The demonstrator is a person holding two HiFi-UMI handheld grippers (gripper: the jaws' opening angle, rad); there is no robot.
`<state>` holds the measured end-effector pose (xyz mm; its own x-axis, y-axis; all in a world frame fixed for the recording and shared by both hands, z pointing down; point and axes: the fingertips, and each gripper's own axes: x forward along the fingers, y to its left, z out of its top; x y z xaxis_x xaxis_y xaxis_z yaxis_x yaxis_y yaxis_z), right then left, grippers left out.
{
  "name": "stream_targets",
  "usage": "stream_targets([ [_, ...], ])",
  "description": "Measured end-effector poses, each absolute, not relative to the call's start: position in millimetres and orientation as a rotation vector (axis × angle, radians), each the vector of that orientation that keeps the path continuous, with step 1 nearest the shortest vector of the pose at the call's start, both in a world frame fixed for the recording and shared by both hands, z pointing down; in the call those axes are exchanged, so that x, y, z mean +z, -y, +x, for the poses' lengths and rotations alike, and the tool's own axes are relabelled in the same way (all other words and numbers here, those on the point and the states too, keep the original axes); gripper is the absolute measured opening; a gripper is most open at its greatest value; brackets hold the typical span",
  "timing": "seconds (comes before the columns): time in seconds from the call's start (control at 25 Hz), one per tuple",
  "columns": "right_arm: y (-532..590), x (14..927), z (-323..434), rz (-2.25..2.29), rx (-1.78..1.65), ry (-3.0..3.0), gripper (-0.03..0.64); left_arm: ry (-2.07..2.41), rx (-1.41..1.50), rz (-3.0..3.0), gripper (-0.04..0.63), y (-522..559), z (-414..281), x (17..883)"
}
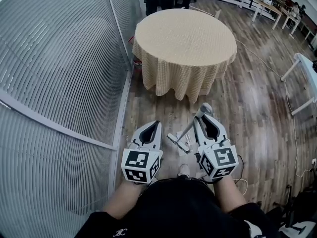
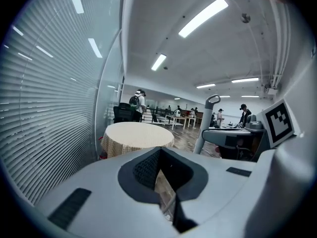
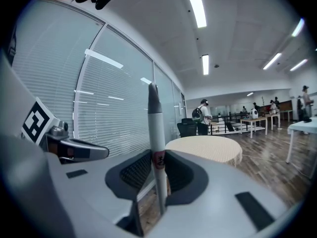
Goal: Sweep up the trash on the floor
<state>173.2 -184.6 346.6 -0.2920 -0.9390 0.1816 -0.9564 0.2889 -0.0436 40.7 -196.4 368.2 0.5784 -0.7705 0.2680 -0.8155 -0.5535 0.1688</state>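
Head view: the left gripper (image 1: 156,124) points forward over the wood floor (image 1: 252,98), its jaws pressed together with nothing between them. Just to its right, the right gripper (image 1: 208,118) is clamped on the handle of a broom (image 1: 190,129). The handle slants down from that gripper's tips towards the left gripper. The brush lies on the floor between the two grippers. Small pale bits (image 1: 187,142) lie right beside the brush, too small to make out. Ahead of both grippers stands a round table (image 1: 185,38) with a beige cloth, and a blinds wall (image 1: 59,63) runs along the left gripper's left.

Left gripper view: the jaw tips meet and hold nothing. The broom's grey handle rises just to the right, with the table ahead.

Right gripper view: the jaws grip the handle, which stands nearly upright between them. The table is ahead and slightly to the right.
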Motion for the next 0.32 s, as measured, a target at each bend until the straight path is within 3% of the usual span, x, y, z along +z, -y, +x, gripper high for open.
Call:
stream_targets([
  [0.32, 187.5, 347.7, 175.6, 1.802, 0.252, 2.412, 0.097, 1.283, 0.229, 2.558, -0.003, 197.6, 43.7, 359.7],
])
